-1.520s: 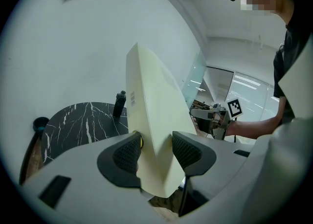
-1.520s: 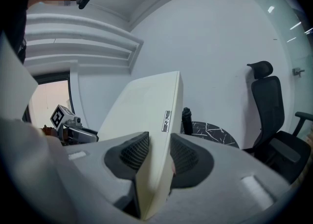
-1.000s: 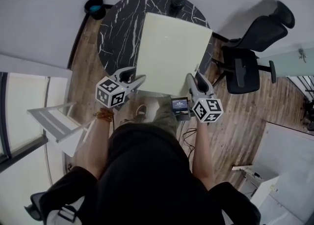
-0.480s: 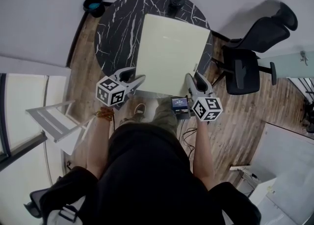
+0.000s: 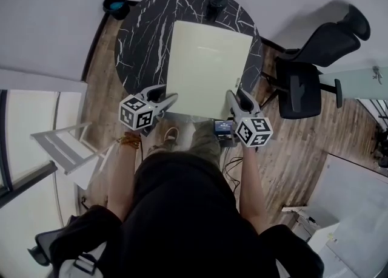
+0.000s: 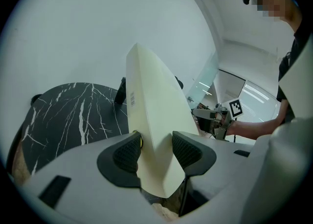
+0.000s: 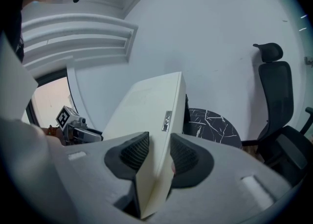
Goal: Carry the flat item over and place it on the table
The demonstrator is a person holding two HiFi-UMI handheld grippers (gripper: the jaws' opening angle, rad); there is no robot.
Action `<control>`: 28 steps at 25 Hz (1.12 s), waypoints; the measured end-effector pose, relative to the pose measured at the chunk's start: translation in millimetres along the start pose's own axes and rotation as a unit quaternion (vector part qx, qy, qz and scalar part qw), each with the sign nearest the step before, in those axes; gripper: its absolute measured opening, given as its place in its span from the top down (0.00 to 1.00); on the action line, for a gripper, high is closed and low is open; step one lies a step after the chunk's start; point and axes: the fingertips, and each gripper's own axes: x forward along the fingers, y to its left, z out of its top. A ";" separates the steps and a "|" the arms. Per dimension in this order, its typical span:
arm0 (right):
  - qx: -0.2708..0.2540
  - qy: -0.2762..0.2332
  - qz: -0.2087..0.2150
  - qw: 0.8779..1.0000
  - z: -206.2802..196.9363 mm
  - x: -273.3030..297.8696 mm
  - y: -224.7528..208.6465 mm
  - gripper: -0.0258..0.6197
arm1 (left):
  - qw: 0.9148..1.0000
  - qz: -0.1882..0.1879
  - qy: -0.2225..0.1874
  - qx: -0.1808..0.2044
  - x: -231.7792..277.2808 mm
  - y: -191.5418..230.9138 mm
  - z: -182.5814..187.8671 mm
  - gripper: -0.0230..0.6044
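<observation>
A flat cream panel [image 5: 208, 67] hangs over the round black marble table [image 5: 143, 28], held at its two near corners. My left gripper [image 5: 171, 99] is shut on the panel's near-left corner; in the left gripper view the panel [image 6: 151, 120] is pinched between both pads. My right gripper [image 5: 233, 97] is shut on the near-right corner, and the right gripper view shows the panel [image 7: 146, 120] edge-on between its pads. A small label [image 7: 167, 120] sits on that edge. The table [image 7: 212, 125] lies beyond and below the panel.
A black office chair [image 5: 309, 70] stands right of the table. A dark object [image 5: 217, 2] sits at the table's far edge, and a black bin [image 5: 115, 5] stands on the floor at far left. A white chair [image 5: 66, 149] is at my left. Wooden floor surrounds the table.
The panel and both grippers have moved slightly left and lower over the table; the panel now covers more of the tabletop. Both grips are unchanged.
</observation>
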 end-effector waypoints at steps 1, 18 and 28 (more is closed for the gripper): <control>0.000 0.004 0.002 1.000 -1.1 1.0 -2.4 0.76 | 1.000 0.001 0.000 -0.003 2.4 0.3 -1.0 0.65; 0.004 0.067 0.028 0.997 -31.6 31.1 -25.2 0.76 | 0.998 0.020 0.014 -0.051 29.0 23.3 -25.9 0.65; -0.002 0.090 0.031 0.995 -46.2 47.3 -31.1 0.76 | 0.997 0.029 0.028 -0.066 38.4 38.1 -38.9 0.64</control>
